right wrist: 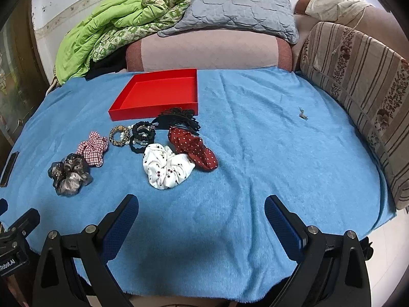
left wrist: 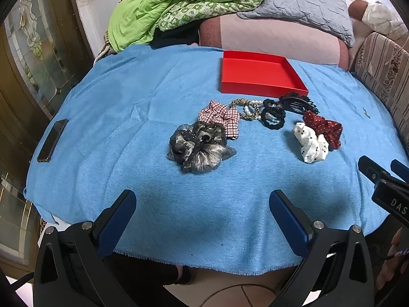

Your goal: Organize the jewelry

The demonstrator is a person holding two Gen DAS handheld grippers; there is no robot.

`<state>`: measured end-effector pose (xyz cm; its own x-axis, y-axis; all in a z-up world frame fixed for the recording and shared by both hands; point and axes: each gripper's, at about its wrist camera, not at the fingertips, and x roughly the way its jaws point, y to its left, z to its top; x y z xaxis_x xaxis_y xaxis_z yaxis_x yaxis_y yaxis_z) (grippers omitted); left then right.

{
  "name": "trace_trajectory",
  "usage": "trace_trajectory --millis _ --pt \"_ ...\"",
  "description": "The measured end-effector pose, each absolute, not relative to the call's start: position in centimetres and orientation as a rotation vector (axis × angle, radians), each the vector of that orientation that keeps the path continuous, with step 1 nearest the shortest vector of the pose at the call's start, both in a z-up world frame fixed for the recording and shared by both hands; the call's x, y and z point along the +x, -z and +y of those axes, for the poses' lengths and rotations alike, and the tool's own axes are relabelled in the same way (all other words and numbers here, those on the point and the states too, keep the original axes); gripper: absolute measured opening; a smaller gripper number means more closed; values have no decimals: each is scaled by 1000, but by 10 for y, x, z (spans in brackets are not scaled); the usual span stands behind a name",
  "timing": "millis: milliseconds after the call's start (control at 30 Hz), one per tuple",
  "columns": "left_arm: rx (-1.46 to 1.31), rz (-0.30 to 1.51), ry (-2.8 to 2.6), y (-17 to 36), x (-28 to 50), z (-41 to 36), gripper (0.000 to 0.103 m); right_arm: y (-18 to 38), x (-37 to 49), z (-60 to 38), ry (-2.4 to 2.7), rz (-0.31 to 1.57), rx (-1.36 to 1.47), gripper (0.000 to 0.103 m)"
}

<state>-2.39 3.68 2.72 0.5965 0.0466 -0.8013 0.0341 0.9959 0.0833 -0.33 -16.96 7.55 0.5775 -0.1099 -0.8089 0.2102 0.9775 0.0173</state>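
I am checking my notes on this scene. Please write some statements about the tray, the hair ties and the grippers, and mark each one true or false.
1. The red tray holds nothing. True.
2. The white scrunchie touches the dark red scrunchie. True.
3. The left gripper holds the grey scrunchie. False: its fingers are open, and the scrunchie lies on the blue cloth.
4. The phone lies inside the tray. False: it lies at the cloth's left edge.
5. The right gripper is open. True.

1. I see a blue cloth [right wrist: 255,153] covering the desk.
2. A dark phone [left wrist: 52,140] lies near its left edge.
3. Behind it I see a green quilt [right wrist: 102,33] beside a grey pillow [right wrist: 237,5].
4. A striped cushion [right wrist: 363,89] borders the right side.
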Motion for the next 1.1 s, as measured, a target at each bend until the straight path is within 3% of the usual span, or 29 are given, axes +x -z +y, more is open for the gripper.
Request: trace_trajectory --millis 1100 --pt "0 998 -69 23 50 95 102 -20 58 -165 118 1049 134 97"
